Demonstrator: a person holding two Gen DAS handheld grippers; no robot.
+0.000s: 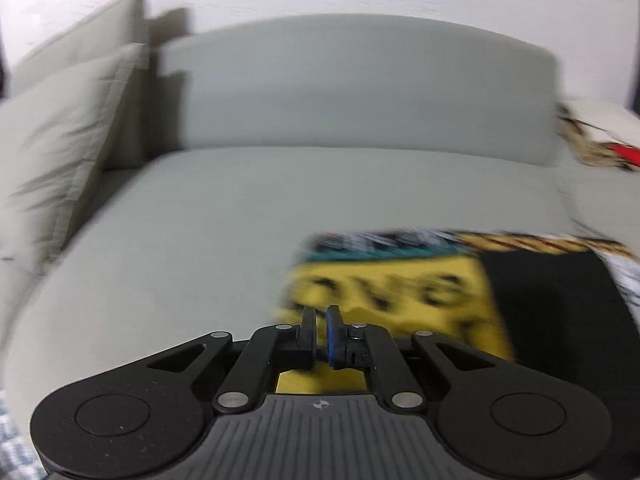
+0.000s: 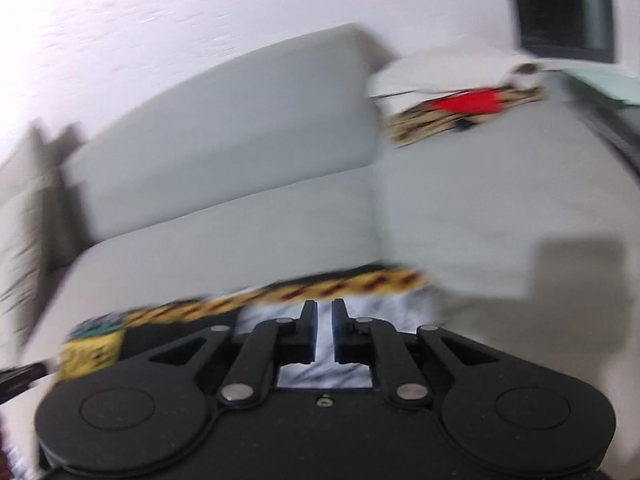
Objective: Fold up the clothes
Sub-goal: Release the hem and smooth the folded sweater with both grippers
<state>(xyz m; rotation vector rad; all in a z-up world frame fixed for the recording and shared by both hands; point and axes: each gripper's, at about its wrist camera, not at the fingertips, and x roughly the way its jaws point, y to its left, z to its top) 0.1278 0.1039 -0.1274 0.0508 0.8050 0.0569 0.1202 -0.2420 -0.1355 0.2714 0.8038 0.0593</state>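
Patterned garment (image 1: pixel 440 288) laid on sofa seat (image 1: pixel 200 220), just ahead of both jaws. Left gripper (image 1: pixel 320 316) jaws nearly shut, nothing seen held; right gripper (image 2: pixel 324 312) jaws narrowly parted, empty. Fabric judged soft, light, limp; grip advised at hem corners. Frames blurred.

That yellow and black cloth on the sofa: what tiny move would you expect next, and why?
Probably carry the held edge forward over the cloth. The left gripper looks nearly closed at the edge of the yellow and black cloth; the right gripper is slightly apart over its pale part. Blur hides whether either grips.
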